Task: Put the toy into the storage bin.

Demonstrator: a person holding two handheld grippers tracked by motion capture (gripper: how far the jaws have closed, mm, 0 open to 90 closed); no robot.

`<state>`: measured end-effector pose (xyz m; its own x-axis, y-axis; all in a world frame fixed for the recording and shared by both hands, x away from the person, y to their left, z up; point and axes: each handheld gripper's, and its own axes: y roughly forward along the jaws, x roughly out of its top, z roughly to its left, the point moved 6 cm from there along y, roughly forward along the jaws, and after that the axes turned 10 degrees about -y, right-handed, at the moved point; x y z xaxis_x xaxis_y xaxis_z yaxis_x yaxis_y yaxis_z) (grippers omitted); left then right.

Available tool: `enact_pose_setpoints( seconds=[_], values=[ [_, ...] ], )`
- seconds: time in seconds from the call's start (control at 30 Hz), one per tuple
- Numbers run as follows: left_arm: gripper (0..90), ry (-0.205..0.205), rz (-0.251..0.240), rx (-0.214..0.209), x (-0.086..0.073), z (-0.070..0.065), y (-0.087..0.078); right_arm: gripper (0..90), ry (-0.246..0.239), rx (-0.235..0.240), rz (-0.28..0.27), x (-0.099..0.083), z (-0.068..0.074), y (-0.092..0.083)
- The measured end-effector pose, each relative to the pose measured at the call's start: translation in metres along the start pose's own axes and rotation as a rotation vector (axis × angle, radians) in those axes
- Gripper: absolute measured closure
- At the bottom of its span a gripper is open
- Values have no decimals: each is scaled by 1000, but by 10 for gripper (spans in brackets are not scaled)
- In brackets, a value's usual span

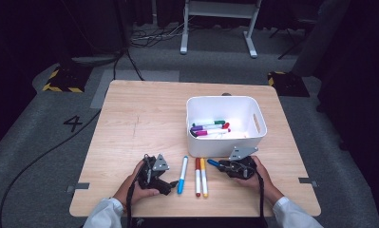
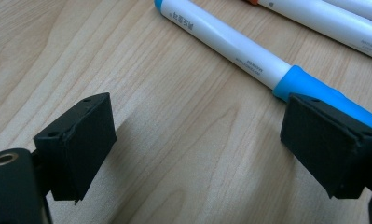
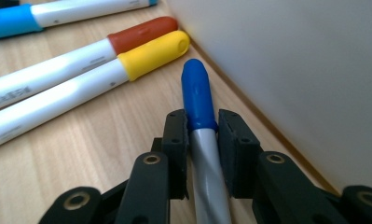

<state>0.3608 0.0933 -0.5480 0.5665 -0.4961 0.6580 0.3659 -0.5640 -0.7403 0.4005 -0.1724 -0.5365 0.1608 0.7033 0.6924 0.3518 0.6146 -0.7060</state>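
My right gripper lies low on the table, shut on a dark-blue-capped marker whose cap points toward the white bin's wall. Left of it lie a red-capped marker and a yellow-capped marker side by side. A light-blue-capped marker lies further left. My left gripper rests open beside it, its right jaw close to the light blue cap, with bare wood between the jaws.
The white bin stands just behind the markers and holds several more markers in green, purple, red and pink. The person's hands and white sleeves come in at the table's front edge. Cables run across the floor.
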Motion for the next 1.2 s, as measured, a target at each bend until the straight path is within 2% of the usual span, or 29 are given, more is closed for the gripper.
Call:
enact_pose_setpoints(
  seconds=[0.1, 0.23, 0.43, 0.5, 0.6, 0.67, 0.7, 0.77, 0.9, 0.97, 1.2],
  values=[
    [103, 0, 0, 0, 0, 0, 0, 740, -15, 12, -4, -2, 1, -5],
    [103, 0, 0, 0, 0, 0, 0, 741, -18, 24, -47, -1, 1, -21],
    [103, 0, 0, 0, 0, 0, 0, 741, -24, 0, -114, 4, -2, -52],
    [103, 0, 0, 0, 0, 0, 0, 900, -28, -9, -145, 7, -3, -64],
    [103, 0, 0, 0, 0, 0, 0, 900, -18, -24, -197, 14, -7, -82],
    [103, 0, 0, 0, 0, 0, 0, 900, -19, -44, -175, 15, -8, -86],
    [103, 0, 0, 0, 0, 0, 0, 896, -18, -42, -159, 14, -8, -83],
    [103, -1, -1, 1, 0, 0, 0, 830, -6, -51, -124, 11, -6, -73],
    [103, 0, -1, 1, 0, 0, 0, 716, -13, -23, -84, 13, 6, -52],
    [103, -1, 0, 1, 0, 0, 0, 631, -17, -10, -87, 18, 12, -44],
    [103, -1, 0, 1, 0, 0, 0, 538, 9, 23, -71, 33, 22, -7]
  ],
)
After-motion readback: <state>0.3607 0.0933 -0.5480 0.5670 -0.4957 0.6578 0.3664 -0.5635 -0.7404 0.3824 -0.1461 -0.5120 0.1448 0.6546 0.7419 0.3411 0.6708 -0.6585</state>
